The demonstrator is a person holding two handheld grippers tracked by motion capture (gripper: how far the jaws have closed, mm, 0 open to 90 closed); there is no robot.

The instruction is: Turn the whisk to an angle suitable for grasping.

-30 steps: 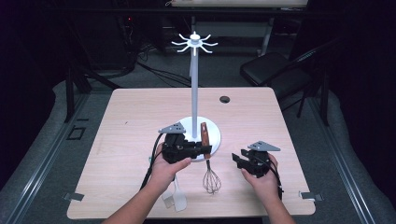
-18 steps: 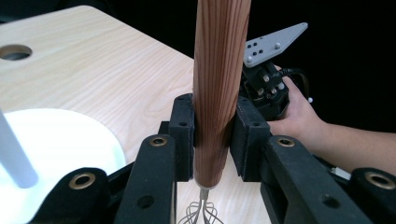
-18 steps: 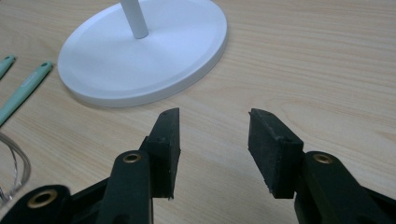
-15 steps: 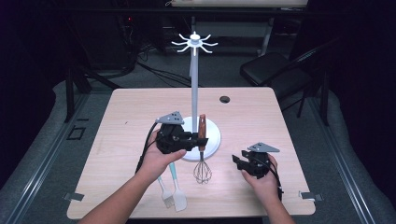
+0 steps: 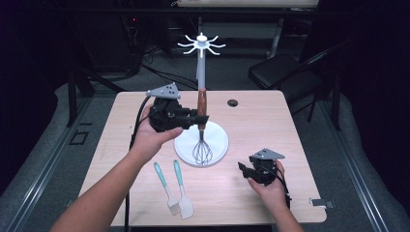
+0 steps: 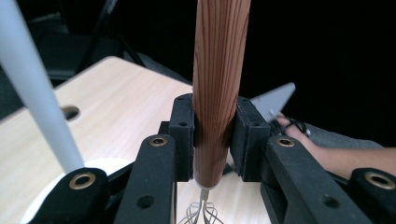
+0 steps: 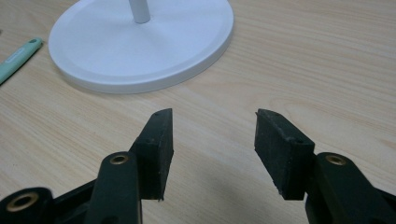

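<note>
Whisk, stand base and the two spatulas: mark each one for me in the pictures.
whisk [image 6: 218, 84], left gripper view, on its wooden handle above the fingers.
stand base [image 7: 140, 51], right gripper view, on the white disc's top.
two spatulas [image 5: 180, 180], high view, on the right one's green handle.

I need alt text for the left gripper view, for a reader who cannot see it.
The left gripper jaws clamp the wooden handle of an upright whisk, whose wires hang just below. Behind lie the light wooden table and, at left, the white stand pole.
</note>
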